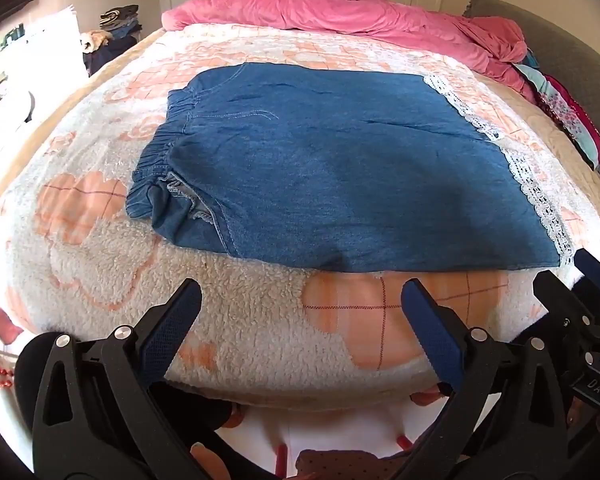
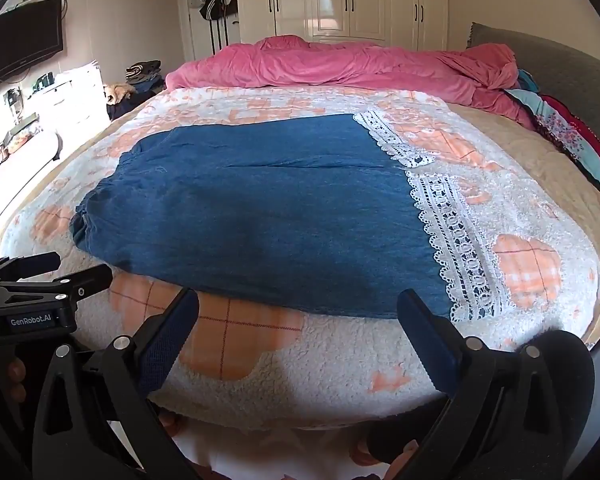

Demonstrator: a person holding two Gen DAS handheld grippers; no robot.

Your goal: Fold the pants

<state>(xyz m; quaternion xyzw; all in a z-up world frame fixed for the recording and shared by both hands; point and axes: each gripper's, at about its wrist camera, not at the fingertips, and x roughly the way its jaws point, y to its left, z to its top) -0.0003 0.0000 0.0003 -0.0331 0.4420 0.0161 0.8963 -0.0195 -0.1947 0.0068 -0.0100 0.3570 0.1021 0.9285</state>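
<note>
Blue denim pants (image 1: 320,168) lie flat on the bed, the elastic waistband (image 1: 160,160) at the left and white lace hems (image 1: 540,200) at the right. In the right wrist view the same pants (image 2: 260,216) spread across the blanket with the lace hems (image 2: 452,240) at the right. My left gripper (image 1: 300,292) hovers open over the blanket just short of the pants' near edge, nothing between its fingers. My right gripper (image 2: 298,300) is open too, near the same edge by the hem end. Each gripper shows at the side of the other's view: the right gripper (image 1: 580,276), the left gripper (image 2: 60,272).
A fleecy white blanket with orange checked flowers (image 1: 100,272) covers the bed. A rumpled pink duvet (image 1: 340,12) lies along the far side, folded clothes (image 1: 572,120) at the right. A grey headboard (image 2: 560,64), white wardrobes (image 2: 340,0) and a wall TV (image 2: 24,40) surround it.
</note>
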